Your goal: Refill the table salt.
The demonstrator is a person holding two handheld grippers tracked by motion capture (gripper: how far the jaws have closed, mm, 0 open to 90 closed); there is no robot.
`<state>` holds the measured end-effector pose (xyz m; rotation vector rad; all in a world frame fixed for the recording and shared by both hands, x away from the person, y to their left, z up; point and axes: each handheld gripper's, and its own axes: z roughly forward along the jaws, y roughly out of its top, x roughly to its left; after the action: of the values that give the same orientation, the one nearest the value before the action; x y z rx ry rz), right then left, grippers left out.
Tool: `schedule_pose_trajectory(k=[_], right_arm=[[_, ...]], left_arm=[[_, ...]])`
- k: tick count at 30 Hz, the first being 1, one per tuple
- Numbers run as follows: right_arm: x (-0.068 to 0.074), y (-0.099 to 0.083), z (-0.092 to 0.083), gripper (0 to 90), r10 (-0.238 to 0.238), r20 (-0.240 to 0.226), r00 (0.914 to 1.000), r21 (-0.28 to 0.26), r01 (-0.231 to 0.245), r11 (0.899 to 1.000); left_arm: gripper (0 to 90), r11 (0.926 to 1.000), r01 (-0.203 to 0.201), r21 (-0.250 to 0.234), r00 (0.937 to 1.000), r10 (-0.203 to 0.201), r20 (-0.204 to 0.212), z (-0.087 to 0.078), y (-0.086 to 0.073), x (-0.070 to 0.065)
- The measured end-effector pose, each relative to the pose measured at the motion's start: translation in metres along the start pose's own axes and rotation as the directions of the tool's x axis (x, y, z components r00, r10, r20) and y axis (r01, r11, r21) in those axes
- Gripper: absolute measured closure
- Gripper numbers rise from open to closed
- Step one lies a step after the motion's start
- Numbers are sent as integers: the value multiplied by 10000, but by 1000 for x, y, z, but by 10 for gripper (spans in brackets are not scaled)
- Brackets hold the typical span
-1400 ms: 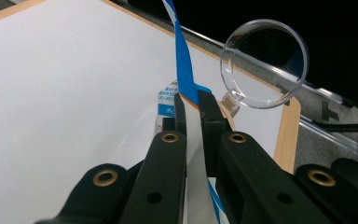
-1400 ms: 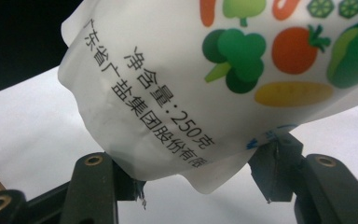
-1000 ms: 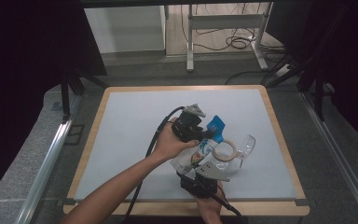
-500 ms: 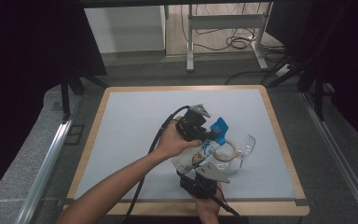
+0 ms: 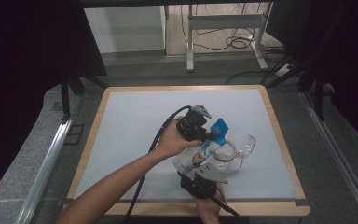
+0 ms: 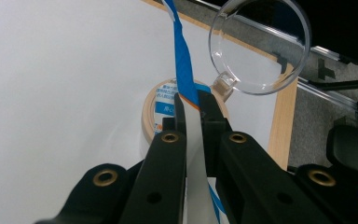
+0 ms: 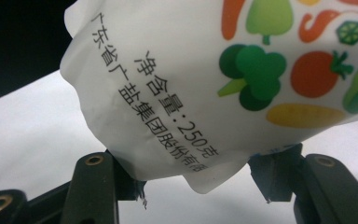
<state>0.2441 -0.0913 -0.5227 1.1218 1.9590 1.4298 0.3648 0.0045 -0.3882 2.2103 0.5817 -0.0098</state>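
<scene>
A white pouch [image 5: 199, 157] printed with vegetables [image 7: 261, 74] hangs tilted above the white board, held at both ends. My left gripper [image 5: 213, 135] is shut on its blue top strip [image 6: 182, 65], which runs up between the pressed fingertips of the left gripper [image 6: 192, 100]. My right gripper [image 5: 204, 169] comes in from the front edge, and the right gripper [image 7: 198, 179] is shut on the pouch's bottom end, one pad on either side. Chinese print covers the pouch's lower part.
A tan ring [image 6: 148, 112] lies on the board under the pouch, also seen as the tan ring [image 5: 227, 150] from above. A clear round lid [image 6: 261, 46] sits beside it toward the board's right edge [image 5: 279, 135]. The white board [image 5: 135, 130] has a wooden frame.
</scene>
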Motion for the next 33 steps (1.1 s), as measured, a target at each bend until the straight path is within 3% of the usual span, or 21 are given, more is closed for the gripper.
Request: schedule_pose_trajectory(k=[3,10,14,33], right_arm=[[0,0,2,451,-60,70,10000,57,59,10000],[4,3,-1,469,-779,170,9968,44,778,9970],[3,5,-2,471,-876,112,9961,31,876,9962],[2,12,-6,471,-17,-173,9998,-38,17,10000]], left_arm=[[900,10000,-15,62,10000,15,57,0,0,2],[900,9997,-44,230,9999,41,135,0,2,4],[900,9994,-151,317,9999,148,87,0,5,4],[900,9950,-455,894,9986,431,294,11,18,0]])
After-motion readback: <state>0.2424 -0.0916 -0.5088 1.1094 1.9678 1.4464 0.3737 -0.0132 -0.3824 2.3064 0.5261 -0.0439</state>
